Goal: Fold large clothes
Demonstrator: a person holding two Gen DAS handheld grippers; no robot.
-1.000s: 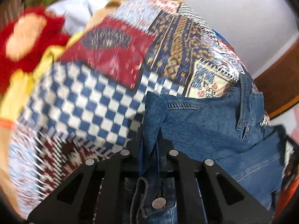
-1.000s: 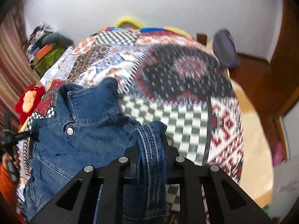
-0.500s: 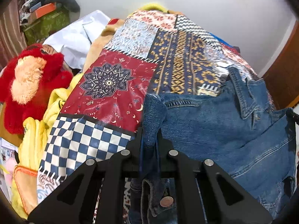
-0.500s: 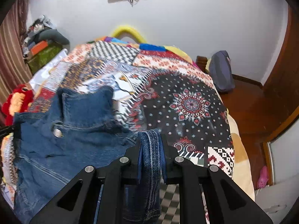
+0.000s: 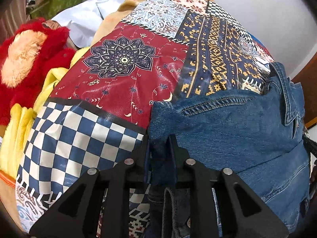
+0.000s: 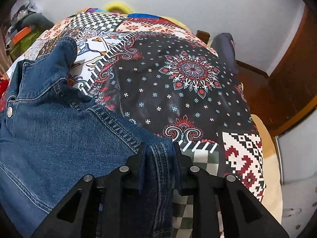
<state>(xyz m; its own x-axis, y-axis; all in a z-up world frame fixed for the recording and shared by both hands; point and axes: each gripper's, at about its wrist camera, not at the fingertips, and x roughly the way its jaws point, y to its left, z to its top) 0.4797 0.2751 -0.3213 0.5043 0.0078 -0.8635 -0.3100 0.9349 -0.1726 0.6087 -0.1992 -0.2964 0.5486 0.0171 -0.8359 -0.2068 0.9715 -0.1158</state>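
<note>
A blue denim jacket lies spread on a patchwork bedspread, collar toward the far side. In the left wrist view my left gripper has a fold of the jacket's shoulder edge between its fingers; its jaws are opening a little and the cloth still fills the gap. In the right wrist view the jacket stretches to the left, and my right gripper has the other shoulder's seam between its fingers. Its jaws are also opening, with denim touching both pads. Both grippers are low over the bedspread.
A red plush toy, a yellow blanket and a white cloth lie along the bed's left side. A dark backpack stands by the far right corner of the bed, near a wooden door.
Both grippers have come down and forward with the jacket, which now rests flatter on the bedspread. The gaps between both pairs of fingers have widened slightly.
</note>
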